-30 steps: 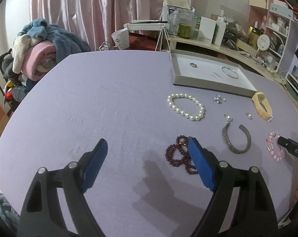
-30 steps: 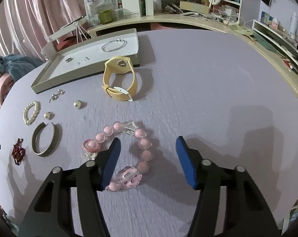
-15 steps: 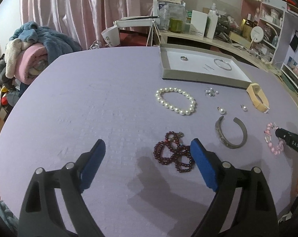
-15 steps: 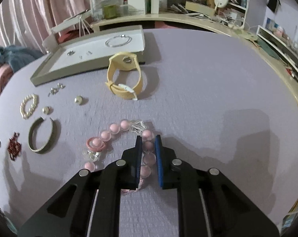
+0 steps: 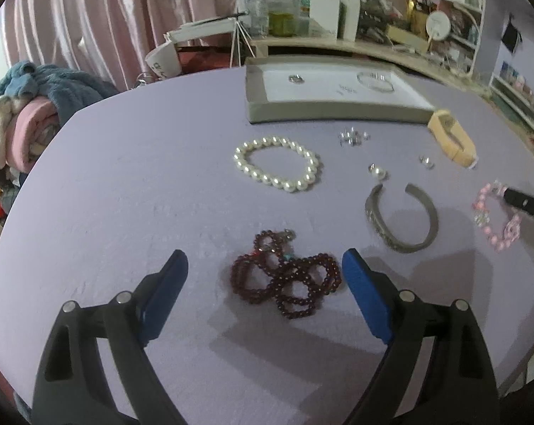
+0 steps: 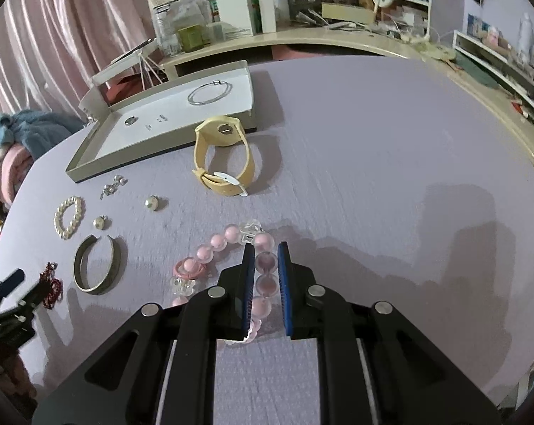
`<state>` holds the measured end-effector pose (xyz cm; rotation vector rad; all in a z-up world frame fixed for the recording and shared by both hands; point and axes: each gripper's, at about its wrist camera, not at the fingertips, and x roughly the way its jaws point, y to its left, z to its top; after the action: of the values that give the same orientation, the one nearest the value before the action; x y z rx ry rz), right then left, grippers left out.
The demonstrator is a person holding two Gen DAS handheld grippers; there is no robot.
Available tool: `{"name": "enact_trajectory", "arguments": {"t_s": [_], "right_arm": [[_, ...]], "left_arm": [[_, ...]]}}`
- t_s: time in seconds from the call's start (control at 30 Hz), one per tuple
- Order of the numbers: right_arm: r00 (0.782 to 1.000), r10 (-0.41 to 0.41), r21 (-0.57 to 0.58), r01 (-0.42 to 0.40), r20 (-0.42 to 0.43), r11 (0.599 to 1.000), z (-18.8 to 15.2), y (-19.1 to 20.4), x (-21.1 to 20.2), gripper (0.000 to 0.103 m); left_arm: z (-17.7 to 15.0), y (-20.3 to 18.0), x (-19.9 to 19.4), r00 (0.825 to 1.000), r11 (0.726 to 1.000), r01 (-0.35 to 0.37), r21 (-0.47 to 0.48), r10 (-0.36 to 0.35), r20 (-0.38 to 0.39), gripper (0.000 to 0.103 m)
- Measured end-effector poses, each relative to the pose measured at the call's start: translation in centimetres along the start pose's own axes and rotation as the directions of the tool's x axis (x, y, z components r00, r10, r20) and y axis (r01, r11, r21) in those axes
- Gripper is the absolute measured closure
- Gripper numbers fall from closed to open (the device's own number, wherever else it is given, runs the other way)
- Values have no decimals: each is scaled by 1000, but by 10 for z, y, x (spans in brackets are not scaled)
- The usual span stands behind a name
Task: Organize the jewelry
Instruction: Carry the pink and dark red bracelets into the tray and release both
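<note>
On the lavender desk (image 5: 107, 184), the left gripper (image 5: 265, 276) is hovering with its blue fingers (image 5: 167, 294) spread wide on either side of a dark red bead strand (image 5: 288, 278), which is lying in a tangle of loops, tiny garnet-coloured beads with a small metal clasp at the top; the pads are not touching it. Behind it a white pearl bracelet (image 5: 277, 163) is lying in a closed ring of even, glossy beads. To the right, an open silver cuff (image 5: 401, 217) with a patterned band is sitting flat, with two small pearl studs (image 5: 377, 171) and a cluster of clear crystal pieces (image 5: 352, 137) behind it. Farther back, a grey tray (image 5: 252, 95) with a white floor is holding a ring, a thin silver bangle (image 6: 208, 92) and a small pair of studs. A yellow watch (image 6: 224, 157) is standing on edge just in front of the tray, its strap buckled. At the right, the right gripper (image 6: 265, 265) is pinching a pink bead bracelet (image 6: 213, 244), its fingers (image 6: 284, 283) pressed onto the large round pink beads; clear flower-shaped beads are breaking up the pink ones, and the rest is curling on the desk.
</note>
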<state>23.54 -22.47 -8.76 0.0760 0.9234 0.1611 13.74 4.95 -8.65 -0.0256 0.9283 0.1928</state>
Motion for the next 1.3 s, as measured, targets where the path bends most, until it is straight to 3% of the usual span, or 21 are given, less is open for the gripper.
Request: {"name": "enact_trajectory", "arguments": {"t_s": [0.13, 0.3, 0.5, 0.73, 1.3], "right_arm": [[1000, 3, 2, -3, 4, 1000, 0, -1, -2, 89], [1000, 12, 4, -12, 11, 1000, -1, 0, -6, 89], [998, 51, -7, -51, 41, 999, 6, 4, -19, 89], [986, 112, -35, -108, 128, 994, 28, 12, -49, 89], [969, 141, -42, -135, 202, 990, 50, 13, -69, 89]], "left_arm": [[-3, -3, 9, 999, 999, 41, -10, -41, -21, 40], [-1, -7, 8, 998, 998, 62, 12, -62, -5, 87], [6, 0, 3, 994, 994, 108, -6, -108, -4, 92], [24, 16, -23, 988, 989, 145, -34, -143, 57, 95], [73, 43, -69, 978, 985, 151, -80, -137, 160, 95]]}}
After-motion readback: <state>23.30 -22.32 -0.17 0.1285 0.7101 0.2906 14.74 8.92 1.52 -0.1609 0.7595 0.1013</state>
